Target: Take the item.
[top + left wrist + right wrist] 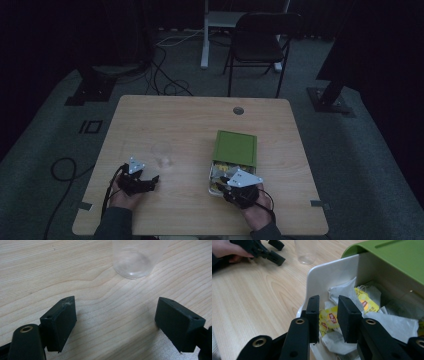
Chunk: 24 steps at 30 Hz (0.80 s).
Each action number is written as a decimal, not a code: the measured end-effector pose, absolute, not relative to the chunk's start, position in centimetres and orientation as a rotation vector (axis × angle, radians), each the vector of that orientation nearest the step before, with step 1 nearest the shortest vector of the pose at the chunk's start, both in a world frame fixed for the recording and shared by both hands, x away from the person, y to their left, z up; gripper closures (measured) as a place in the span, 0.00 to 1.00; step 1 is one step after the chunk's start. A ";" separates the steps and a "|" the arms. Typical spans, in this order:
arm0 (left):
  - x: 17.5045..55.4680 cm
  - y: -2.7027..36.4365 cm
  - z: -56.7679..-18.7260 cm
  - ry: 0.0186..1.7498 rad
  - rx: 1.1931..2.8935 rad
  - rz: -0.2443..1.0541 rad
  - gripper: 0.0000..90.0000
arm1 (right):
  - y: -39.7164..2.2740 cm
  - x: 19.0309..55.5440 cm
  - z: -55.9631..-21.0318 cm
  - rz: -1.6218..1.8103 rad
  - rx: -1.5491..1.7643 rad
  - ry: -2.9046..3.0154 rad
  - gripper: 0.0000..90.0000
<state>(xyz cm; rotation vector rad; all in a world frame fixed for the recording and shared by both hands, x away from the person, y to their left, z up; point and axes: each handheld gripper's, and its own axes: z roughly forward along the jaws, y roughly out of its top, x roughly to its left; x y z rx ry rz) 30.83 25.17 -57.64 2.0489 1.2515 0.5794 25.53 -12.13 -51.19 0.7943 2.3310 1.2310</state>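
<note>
At lower right, the right gripper point(328, 315) is held half closed, nothing pinched, over tea bags point(364, 302) in a white box point(329, 275); at lower left, the left gripper point(116, 320) is kept spread near a clear cup point(132, 262), likely awaiting a bag.

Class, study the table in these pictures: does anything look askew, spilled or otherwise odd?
Only the flat green lid: it sits slid back on the white box, leaving the jumbled tea bags exposed at the near end. Nothing has spilled; the clear plastic cup stands upright.

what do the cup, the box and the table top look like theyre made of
Cup: clear thin plastic by the look, since the wood grain shows through its wall. Box: smooth white plastic with a rounded moulded corner; its green lid looks like matte plastic too. Table: pale wood or a wood-look laminate, with visible grain lines; which one cannot be told.
</note>
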 end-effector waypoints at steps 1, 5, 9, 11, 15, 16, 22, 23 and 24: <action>30.8 25.2 -57.6 1.251 2.049 0.579 0.20 | -12.1 25.5 -51.2 1.231 0.794 2.331 0.79; 30.8 25.2 -57.6 1.251 2.050 0.579 0.20 | -11.4 26.1 -50.9 1.205 0.810 2.325 0.78; 30.8 25.2 -57.6 1.251 2.049 0.579 0.20 | -10.9 26.5 -50.8 1.181 0.818 2.320 0.74; 30.8 25.2 -57.6 1.251 2.049 0.579 0.20 | -10.6 26.8 -50.8 1.156 0.822 2.316 0.69; 30.8 25.2 -57.6 1.251 2.050 0.579 0.20 | -10.2 27.2 -50.9 1.109 0.830 2.322 0.69; 30.8 25.2 -57.6 1.251 2.049 0.579 0.20 | -10.1 27.3 -50.9 1.097 0.823 2.320 0.69; 30.8 25.2 -57.6 1.251 2.049 0.579 0.20 | -9.7 27.7 -51.2 1.058 0.831 2.338 0.71; 30.8 25.2 -57.6 1.251 2.050 0.579 0.20 | -9.7 27.8 -51.2 1.058 0.834 2.338 0.72; 30.8 25.2 -57.6 1.251 2.050 0.579 0.20 | -9.6 27.8 -51.2 1.055 0.837 2.337 0.77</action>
